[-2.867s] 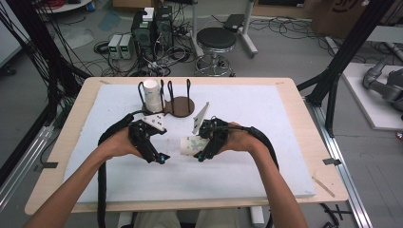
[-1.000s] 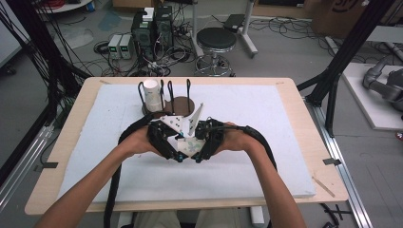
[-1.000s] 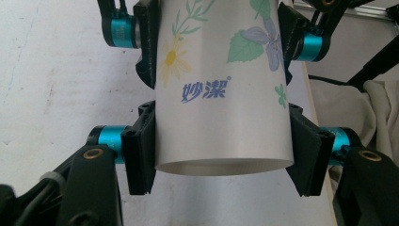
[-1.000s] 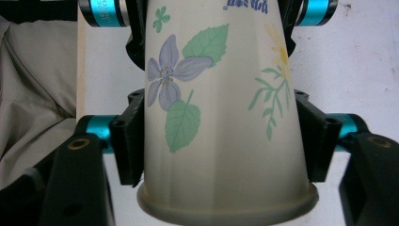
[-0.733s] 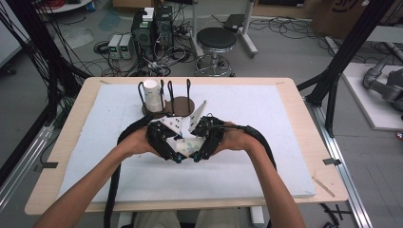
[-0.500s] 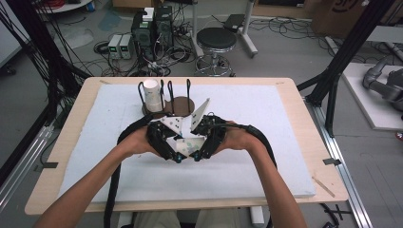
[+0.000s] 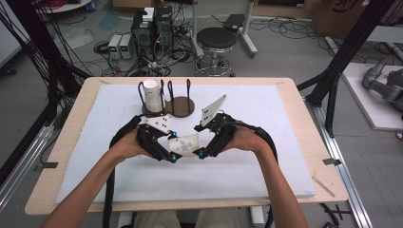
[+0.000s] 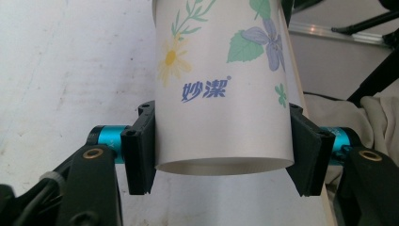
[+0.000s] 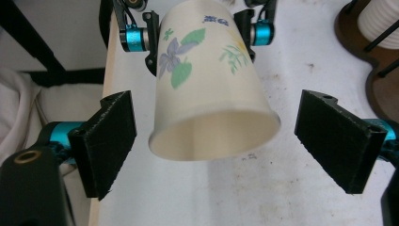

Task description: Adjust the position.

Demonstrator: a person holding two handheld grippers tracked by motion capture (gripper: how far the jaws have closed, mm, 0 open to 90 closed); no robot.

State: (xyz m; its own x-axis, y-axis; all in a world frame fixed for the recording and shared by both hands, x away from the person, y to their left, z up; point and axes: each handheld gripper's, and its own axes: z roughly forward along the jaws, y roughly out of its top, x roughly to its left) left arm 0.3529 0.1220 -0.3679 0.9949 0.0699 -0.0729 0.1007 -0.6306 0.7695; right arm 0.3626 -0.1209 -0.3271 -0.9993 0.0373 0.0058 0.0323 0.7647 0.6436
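Observation:
A paper cup (image 7: 184, 144) printed with flowers and leaves lies level between my two hands, above the white mat. My left gripper (image 7: 173, 152) is shut on its narrow bottom end; in the left gripper view both pads press the cup (image 8: 221, 84) wall. My right gripper (image 7: 202, 149) faces the open rim of the cup (image 9: 211, 94). Its jaws have just been opening and now stand wide on either side of the rim, with a gap on each side. The left gripper (image 9: 197, 35) shows beyond the cup there.
A wire cup rack on a round wooden base (image 7: 178, 105) stands at the back of the mat (image 7: 266, 166), with a stack of white cups (image 7: 153, 95) in its left slot. Cables trail from both grippers. A stool and equipment sit on the floor beyond the table.
The right gripper's jaws have come off the cup and spread wide, and that hand has drawn back a little to the right. The left gripper keeps its hold on the cup.

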